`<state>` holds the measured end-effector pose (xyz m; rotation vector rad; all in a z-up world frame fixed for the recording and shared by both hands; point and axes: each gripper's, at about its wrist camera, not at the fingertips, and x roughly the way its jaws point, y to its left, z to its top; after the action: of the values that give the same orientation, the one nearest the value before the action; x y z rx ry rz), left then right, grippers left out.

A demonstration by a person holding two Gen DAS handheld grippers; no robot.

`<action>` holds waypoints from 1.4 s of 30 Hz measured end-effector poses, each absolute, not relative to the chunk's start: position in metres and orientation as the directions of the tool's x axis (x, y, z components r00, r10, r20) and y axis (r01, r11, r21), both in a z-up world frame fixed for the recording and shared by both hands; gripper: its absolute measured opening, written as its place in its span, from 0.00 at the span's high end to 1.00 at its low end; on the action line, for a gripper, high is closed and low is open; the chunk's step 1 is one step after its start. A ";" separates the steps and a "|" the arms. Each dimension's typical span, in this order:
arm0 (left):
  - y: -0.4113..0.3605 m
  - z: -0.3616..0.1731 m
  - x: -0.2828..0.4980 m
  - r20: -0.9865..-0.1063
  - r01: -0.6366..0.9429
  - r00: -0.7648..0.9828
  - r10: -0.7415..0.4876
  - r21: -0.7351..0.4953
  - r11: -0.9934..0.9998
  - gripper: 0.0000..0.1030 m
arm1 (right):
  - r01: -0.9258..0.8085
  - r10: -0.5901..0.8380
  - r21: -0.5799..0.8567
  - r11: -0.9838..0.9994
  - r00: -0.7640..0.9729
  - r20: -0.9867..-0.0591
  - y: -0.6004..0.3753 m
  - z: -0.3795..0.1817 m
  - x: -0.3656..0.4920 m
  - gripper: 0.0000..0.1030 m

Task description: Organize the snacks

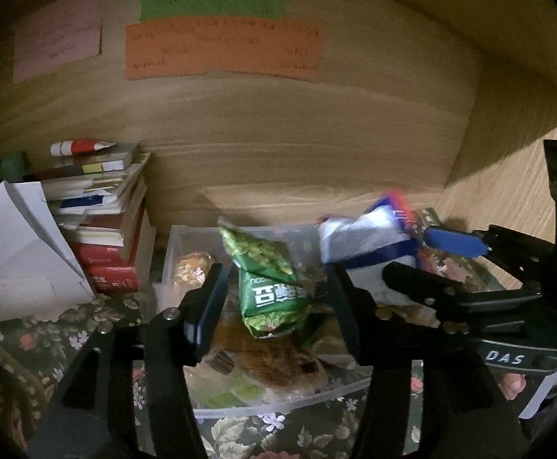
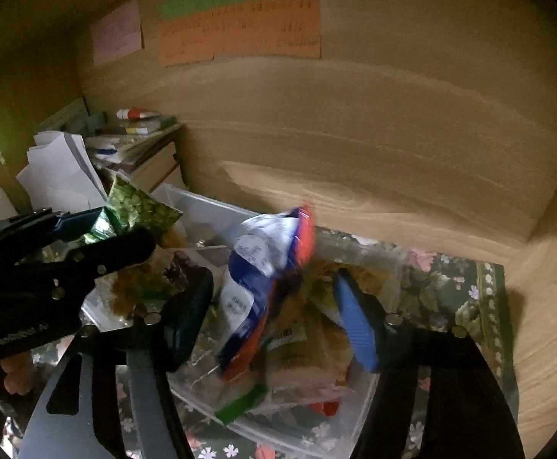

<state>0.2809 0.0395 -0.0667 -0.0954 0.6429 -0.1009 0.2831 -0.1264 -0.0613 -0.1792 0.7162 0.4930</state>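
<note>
A clear plastic bin of snack packets sits on a floral cloth. My left gripper is open over it, with a green snack bag between its spread fingers; the bag looks loose and dropping. The same green bag shows at left in the right wrist view. My right gripper is open, with a blurred blue, white and red snack bag between its fingers, falling toward the bin. That bag also shows in the left wrist view, beside the right gripper.
A stack of books and white papers stand left of the bin. A wooden wall with coloured notes is behind. The floral cloth extends to the right; a wooden side panel closes the right.
</note>
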 end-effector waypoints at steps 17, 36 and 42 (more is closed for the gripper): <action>0.038 0.014 0.160 -0.330 0.039 0.942 -0.066 -0.090 0.995 0.47 | -0.443 0.420 0.052 0.895 0.798 -0.431 -0.173 0.025 0.185 0.38; 0.021 0.044 0.054 -0.185 0.020 0.982 -0.029 -0.048 0.999 0.17 | -0.431 0.429 0.049 0.901 0.866 -0.258 -0.177 0.060 0.081 0.14; 0.019 0.042 0.042 -0.176 0.008 0.984 -0.017 -0.049 0.999 0.03 | -0.404 0.398 0.027 0.914 0.885 -0.242 -0.173 0.056 0.069 0.01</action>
<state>0.0419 0.0193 0.0417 -0.0485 0.1771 -0.0124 0.0693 -0.1728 0.0563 -0.0246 0.2470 0.4169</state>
